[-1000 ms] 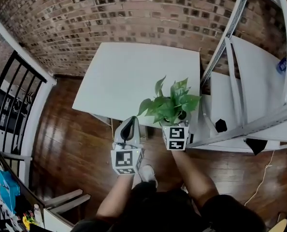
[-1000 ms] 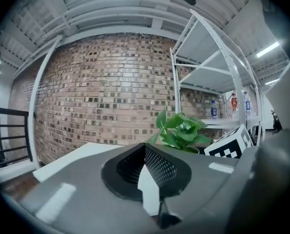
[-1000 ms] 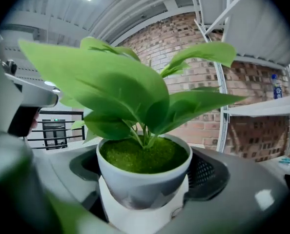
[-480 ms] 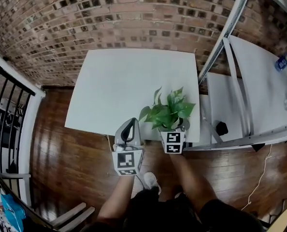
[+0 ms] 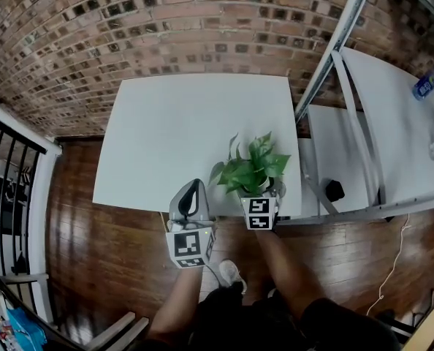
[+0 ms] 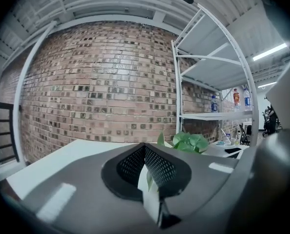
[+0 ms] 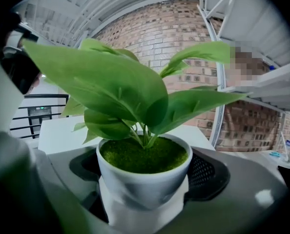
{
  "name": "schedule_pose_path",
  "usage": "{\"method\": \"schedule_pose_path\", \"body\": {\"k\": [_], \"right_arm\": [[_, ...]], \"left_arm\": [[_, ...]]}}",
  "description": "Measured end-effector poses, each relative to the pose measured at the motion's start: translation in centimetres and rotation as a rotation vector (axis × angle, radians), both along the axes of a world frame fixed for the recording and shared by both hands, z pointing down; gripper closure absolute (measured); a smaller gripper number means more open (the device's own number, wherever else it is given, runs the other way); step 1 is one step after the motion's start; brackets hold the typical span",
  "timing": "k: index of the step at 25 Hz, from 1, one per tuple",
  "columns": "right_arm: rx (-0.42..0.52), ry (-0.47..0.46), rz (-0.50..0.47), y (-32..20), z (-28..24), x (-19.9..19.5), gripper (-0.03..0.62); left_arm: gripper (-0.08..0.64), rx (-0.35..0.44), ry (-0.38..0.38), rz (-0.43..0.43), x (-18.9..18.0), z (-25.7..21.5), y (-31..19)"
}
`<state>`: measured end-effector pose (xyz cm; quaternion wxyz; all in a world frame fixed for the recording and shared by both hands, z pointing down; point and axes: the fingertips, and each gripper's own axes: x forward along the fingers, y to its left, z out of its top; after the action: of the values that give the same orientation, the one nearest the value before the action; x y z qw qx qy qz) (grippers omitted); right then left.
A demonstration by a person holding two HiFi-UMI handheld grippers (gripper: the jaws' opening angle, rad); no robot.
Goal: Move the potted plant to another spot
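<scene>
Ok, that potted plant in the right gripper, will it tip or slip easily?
Probably top-heavy: the leaves spread wider than the white pot, so it may tip if nudged high. The smooth pot could slip in the jaws. The leaves look floppy.

Right gripper [image 5: 264, 196] with the potted plant [image 5: 250, 168] has dropped lower and pushed in toward 12 o'clock. The pot is now over the table [image 5: 173, 123] at about 4 o'clock on its top, not at the near edge. Left gripper [image 5: 193, 189] also advanced toward 12, tips now past that edge.
</scene>
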<state>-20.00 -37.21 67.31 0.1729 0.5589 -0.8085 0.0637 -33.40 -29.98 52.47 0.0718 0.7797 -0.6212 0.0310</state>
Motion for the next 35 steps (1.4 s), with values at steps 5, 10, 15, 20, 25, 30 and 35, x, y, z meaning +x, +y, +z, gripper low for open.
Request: {"method": "schedule_pose_path", "body": {"k": [5, 10, 15, 20, 25, 30, 35], "right_arm": [[0.002, -0.018, 0.009, -0.1, 0.5, 0.0, 0.098], [-0.061, -0.045, 0.022, -0.4, 1.9, 0.2, 0.094], [-0.135, -0.073, 0.011, 1.2, 2.6, 0.3, 0.009], [-0.176, -0.028, -0.025, 6.1, 1.0, 1.0, 0.009], [-0.169, -0.011, -0.065, 12.2, -2.7, 2.4, 0.039], [-0.051, -0.046, -0.079, 14.8, -8.6, 4.3, 0.247], [0.060, -0.098, -0.071, 16.5, -14.3, 6.1, 0.414]], "left_arm": [[0.548, -0.002, 0.002, -0.002, -0.5, 0.4, 0.2], [0.548, -0.019, 0.000, -0.009, -0.6, 1.1, 0.6], [0.548, -0.020, -0.006, -0.004, -0.1, 0.8, 1.2], [0.548, -0.028, 0.001, -0.027, 0.3, 0.3, 2.6], [0.548, -0.021, -0.009, -0.035, 2.2, -1.3, 5.4], [0.548, -0.012, 0.001, -0.063, 4.2, -3.0, 9.2], [0.548, -0.003, 0.011, -0.059, 7.2, -4.3, 12.6]]}}
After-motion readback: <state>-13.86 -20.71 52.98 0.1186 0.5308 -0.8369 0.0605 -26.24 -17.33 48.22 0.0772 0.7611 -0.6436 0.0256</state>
